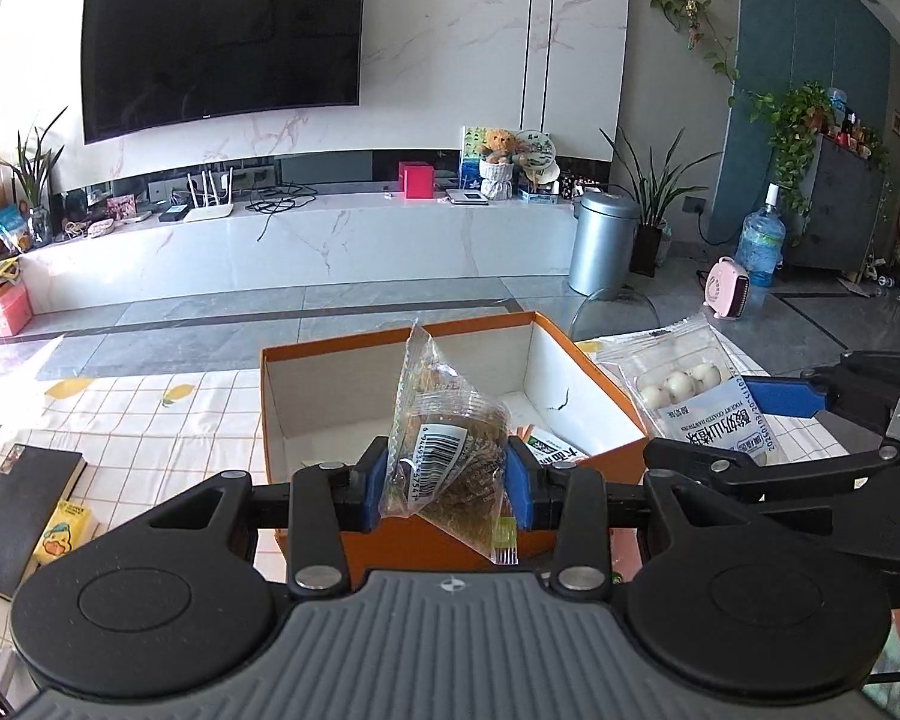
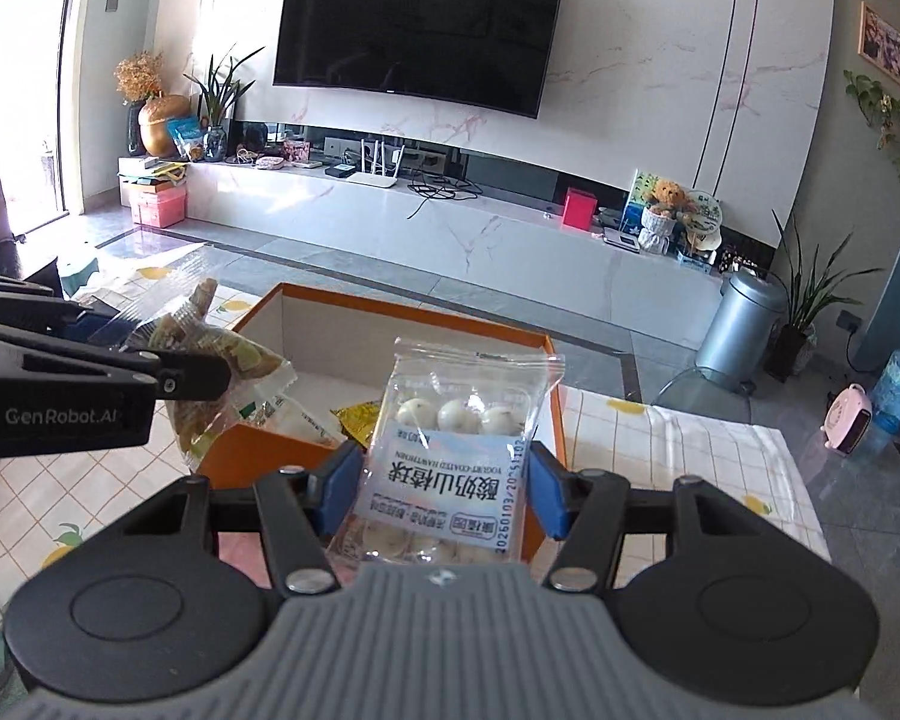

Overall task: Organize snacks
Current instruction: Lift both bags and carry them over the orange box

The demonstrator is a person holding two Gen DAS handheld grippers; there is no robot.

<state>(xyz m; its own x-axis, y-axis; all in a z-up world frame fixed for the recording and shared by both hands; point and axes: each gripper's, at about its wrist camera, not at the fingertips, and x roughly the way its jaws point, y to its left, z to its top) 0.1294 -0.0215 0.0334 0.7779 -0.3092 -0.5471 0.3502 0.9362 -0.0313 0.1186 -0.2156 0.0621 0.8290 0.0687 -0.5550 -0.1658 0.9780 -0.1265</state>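
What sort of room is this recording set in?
Most likely a home living room: a wall-mounted TV over a long marble media console, houseplants, and a teddy bear on the console.

**Two wrist cameras, side by side, facing a TV wall**

Each fisheye view looks forward and slightly down along its own gripper's fingers, close above an orange box (image 1: 450,438) on a table. Both share the box, the wall television (image 2: 417,33) and the opposite gripper at frame edge.
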